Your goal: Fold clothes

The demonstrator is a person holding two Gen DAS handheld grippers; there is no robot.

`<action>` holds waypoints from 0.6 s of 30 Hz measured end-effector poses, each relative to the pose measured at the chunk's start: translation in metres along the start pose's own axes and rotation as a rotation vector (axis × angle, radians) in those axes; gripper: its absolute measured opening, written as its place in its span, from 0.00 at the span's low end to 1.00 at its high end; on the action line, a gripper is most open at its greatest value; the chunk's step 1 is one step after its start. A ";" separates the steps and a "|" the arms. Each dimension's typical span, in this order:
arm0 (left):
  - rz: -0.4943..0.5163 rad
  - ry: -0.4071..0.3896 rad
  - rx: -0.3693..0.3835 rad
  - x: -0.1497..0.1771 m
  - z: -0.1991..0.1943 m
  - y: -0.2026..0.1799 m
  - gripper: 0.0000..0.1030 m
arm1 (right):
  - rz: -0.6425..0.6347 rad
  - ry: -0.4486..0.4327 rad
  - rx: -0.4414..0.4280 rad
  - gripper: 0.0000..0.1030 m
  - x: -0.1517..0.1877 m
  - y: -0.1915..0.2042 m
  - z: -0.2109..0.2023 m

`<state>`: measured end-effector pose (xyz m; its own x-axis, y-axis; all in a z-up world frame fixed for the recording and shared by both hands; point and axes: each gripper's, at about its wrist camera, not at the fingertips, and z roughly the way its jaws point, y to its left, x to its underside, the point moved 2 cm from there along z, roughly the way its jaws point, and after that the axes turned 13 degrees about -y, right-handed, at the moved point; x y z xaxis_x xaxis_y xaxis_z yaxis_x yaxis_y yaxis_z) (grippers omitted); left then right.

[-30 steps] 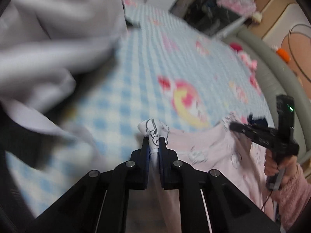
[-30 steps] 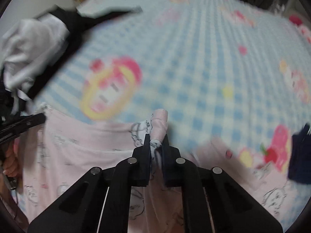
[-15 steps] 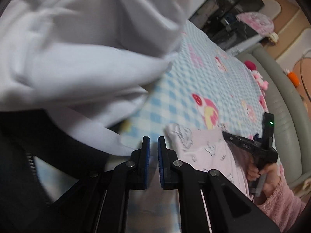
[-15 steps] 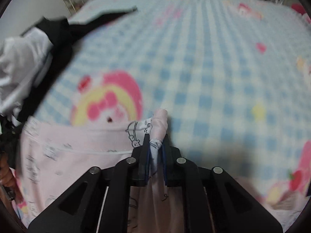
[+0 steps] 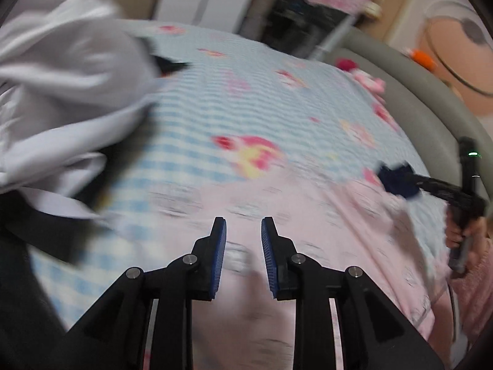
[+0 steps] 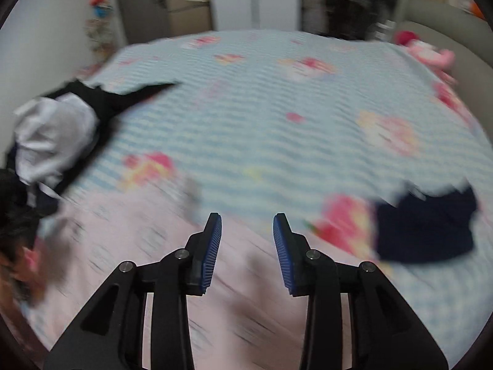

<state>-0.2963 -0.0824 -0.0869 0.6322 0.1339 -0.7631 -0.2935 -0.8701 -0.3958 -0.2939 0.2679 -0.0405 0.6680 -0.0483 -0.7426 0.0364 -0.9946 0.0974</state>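
The pink garment point(image 5: 308, 215) lies spread on the checked bedsheet point(image 6: 277, 117), below both sets of fingers. The left gripper point(image 5: 243, 231) and right gripper point(image 6: 247, 228) are both spread apart, holding nothing.

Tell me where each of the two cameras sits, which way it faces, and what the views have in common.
Left wrist: on the left gripper, facing across the pink garment and checked bedsheet; its open fingers show, and at far right a hand holding the other gripper.
Right wrist: on the right gripper, facing up the bed; its open fingers show, and a blurred hand at lower left.
Shared: garment, sheet, the white and black clothes pile, the dark blue item.
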 end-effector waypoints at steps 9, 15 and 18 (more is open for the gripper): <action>0.253 0.220 0.044 -0.036 0.158 -0.139 0.40 | 0.212 0.078 0.142 0.36 0.064 -0.121 -0.009; 0.260 0.450 0.055 -0.012 0.234 -0.140 0.40 | 0.239 0.077 0.036 0.58 0.069 -0.128 0.017; 0.233 0.415 0.073 -0.012 0.220 -0.131 0.40 | 0.145 0.041 0.017 0.23 0.064 -0.121 0.017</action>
<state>-0.4234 0.1347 -0.1380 0.7721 -0.2739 -0.5734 -0.5015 -0.8168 -0.2852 -0.2680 0.3834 -0.1109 0.6953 -0.1878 -0.6938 -0.0746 -0.9789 0.1903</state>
